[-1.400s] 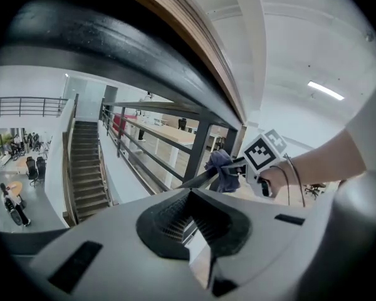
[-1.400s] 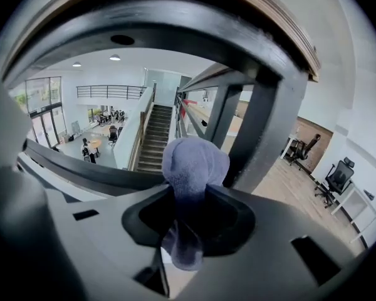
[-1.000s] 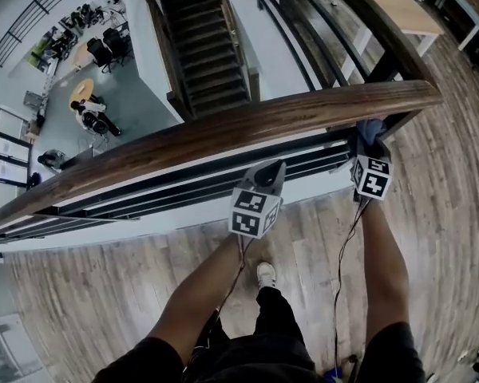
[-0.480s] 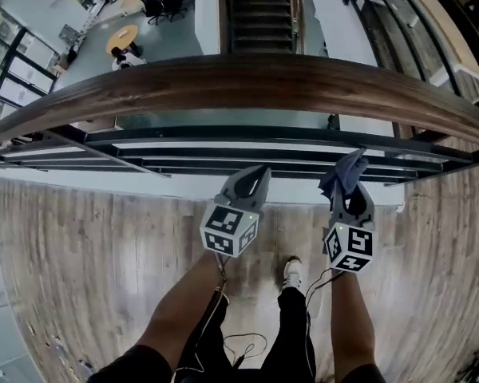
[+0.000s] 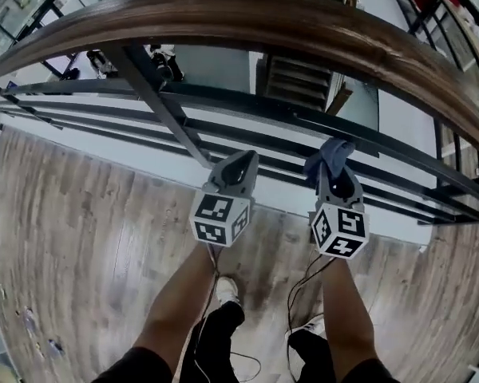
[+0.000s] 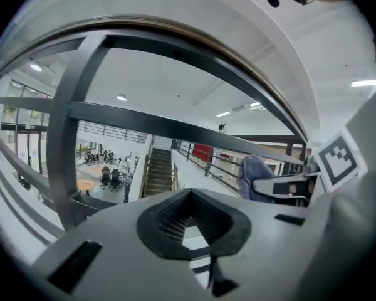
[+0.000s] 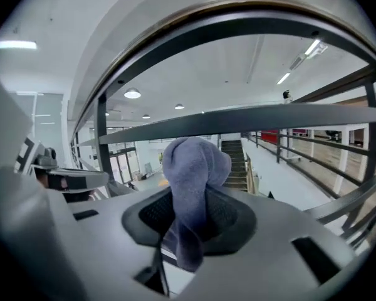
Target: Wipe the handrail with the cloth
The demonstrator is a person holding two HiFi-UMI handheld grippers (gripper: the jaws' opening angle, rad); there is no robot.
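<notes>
While I look down through the head view, the wooden handrail (image 5: 303,22) sweeps across the top of the picture as a broad brown curve, with dark metal bars (image 5: 223,102) running beneath it and one slanted post crossing them on the left. Both tools sit below the rail, side by side over the plank floor (image 5: 80,238), near each other but not touching. My right gripper (image 5: 335,175) is clamped on the cloth (image 5: 329,156), a blue-grey rag bunched into a rounded lump that stands up out of the jaw tips. In the right gripper view the cloth (image 7: 194,180) fills the hollow between the dark pads of that gripper (image 7: 191,224), and a tail of it hangs down through the gap toward the camera. The cloth is not on the handrail: it sits lower, level with the metal bars, and I cannot tell whether it brushes any of them. From that camera the handrail (image 7: 238,8) arches overhead. My left gripper (image 5: 243,159) points toward the same bars, its jaws drawn together with nothing between them; the left gripper view shows only open space through the small hollow of its pads (image 6: 188,221). A staircase (image 5: 303,74) shows beyond the bars, on the level below.
</notes>
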